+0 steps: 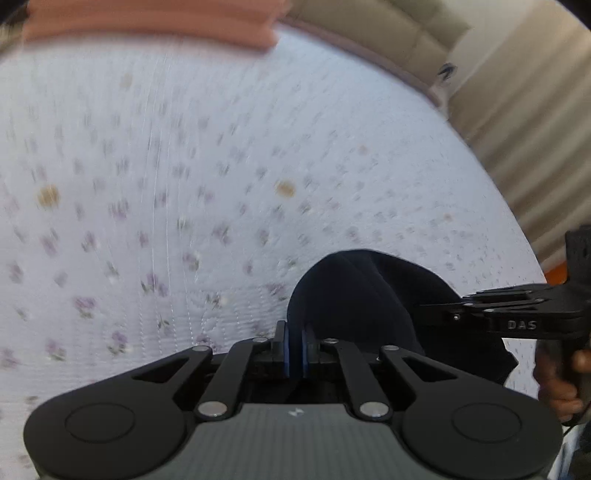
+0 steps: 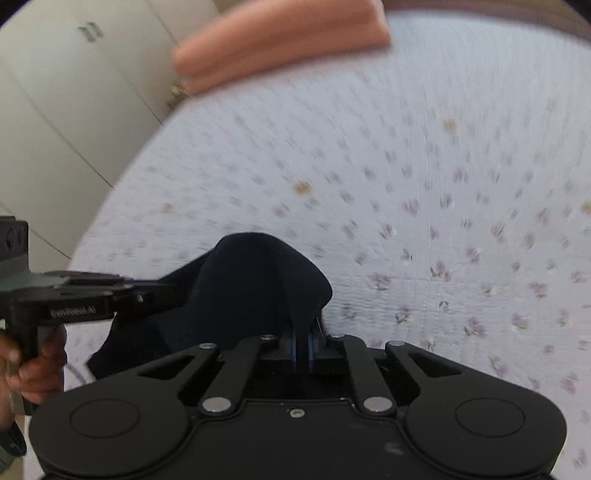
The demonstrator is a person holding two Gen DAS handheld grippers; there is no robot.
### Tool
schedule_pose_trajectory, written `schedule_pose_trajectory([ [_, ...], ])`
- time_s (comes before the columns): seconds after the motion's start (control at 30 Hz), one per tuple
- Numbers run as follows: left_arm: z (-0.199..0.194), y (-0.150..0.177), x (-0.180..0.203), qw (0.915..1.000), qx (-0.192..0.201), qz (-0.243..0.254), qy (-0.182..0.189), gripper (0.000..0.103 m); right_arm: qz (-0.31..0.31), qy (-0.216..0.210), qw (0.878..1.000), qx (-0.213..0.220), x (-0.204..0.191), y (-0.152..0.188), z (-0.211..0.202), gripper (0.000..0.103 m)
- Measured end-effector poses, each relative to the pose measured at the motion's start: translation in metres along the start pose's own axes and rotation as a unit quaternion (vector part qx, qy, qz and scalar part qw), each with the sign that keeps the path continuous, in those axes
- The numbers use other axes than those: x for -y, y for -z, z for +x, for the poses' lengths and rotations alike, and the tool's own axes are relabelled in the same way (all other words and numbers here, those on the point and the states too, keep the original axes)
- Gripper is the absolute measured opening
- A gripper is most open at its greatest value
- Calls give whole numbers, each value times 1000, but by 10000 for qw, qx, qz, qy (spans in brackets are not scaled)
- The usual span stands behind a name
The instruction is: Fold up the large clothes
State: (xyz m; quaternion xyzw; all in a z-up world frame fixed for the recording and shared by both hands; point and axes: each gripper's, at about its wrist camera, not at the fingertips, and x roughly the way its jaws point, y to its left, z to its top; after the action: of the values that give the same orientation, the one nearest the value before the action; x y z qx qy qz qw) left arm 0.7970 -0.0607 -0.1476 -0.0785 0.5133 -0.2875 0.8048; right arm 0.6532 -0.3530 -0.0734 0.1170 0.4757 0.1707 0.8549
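A dark navy garment (image 1: pixel 354 295) hangs bunched between both grippers above a white bedsheet (image 1: pixel 155 155) with small purple flowers. My left gripper (image 1: pixel 294 341) is shut on one edge of the garment. My right gripper (image 2: pixel 303 347) is shut on another edge of the same garment (image 2: pixel 255 284). In the left wrist view my right gripper (image 1: pixel 428 310) reaches in from the right side, pinching the cloth. In the right wrist view my left gripper (image 2: pixel 177 291) reaches in from the left side. Most of the garment is hidden below the gripper bodies.
A folded pink blanket (image 1: pixel 147 22) lies at the far end of the bed, also in the right wrist view (image 2: pixel 280 44). Beige wardrobe doors (image 2: pixel 74 92) stand left of the bed. A beige curtain (image 1: pixel 524 122) hangs at the right.
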Motion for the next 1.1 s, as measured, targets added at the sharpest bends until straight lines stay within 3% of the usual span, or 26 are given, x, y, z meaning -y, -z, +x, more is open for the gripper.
schedule_pose_trajectory([
  [0.1,-59,20,19,9969,727,144,271,6,-326,291,9974,567,-30,25,-60,8],
  [0.2,-119,48,40,9904,1317,225,351,6,-491,230,9915,1185,-57,57,-122,8],
  [0.33,-194,96,77,9792,1964,466,207,6,-1287,379,9721,1924,-107,110,-195,7],
  [0.4,-227,128,95,9740,2188,563,182,6,-1702,522,9620,2070,-129,141,-219,7],
  [0.47,-255,165,111,9715,2304,557,73,6,-2010,687,9571,1971,-146,175,-234,7],
  [0.53,-278,202,124,9715,2317,396,-311,6,-2201,865,9562,1726,-157,211,-238,7],
  [0.6,-290,246,135,9754,2097,235,-632,6,-2258,864,9624,1241,-160,243,-235,10],
  [0.63,-293,267,138,9792,1903,154,-686,6,-2310,835,9653,890,-162,260,-232,13],
  [0.67,-294,287,139,9837,1646,43,-722,6,-2346,814,9670,566,-163,276,-229,27],
  [0.7,-291,309,139,9888,1303,-84,-726,6,-2288,802,9699,213,-162,290,-226,33],
  [0.77,-286,339,133,9933,812,-371,-739,7,-1788,701,9813,-154,-152,313,-227,36],
  [0.8,-283,350,128,9938,619,-571,-730,9,-1344,609,9886,-284,-144,320,-229,43],
  [0.87,-281,354,119,9918,626,-826,-744,20,-300,463,9980,-294,-127,325,-231,50],
  [0.9,-277,351,114,9901,677,-968,-752,42,250,398,9988,-156,-117,328,-235,60],
  [0.93,-271,346,113,9888,715,-1093,-721,60,901,316,9954,-10,-106,328,-234,66],
  [0.97,-263,341,109,9868,819,-1239,-653,66,1405,225,9898,102,-97,328,-232,73],
  [1.0,-256,339,106,9848,867,-1373,-623,71,1907,92,9814,209,-87,328,-230,73],
  [1.1,-214,323,98,9796,631,-1798,-640,67,2809,-44,9591,351,-75,323,-217,78],
])
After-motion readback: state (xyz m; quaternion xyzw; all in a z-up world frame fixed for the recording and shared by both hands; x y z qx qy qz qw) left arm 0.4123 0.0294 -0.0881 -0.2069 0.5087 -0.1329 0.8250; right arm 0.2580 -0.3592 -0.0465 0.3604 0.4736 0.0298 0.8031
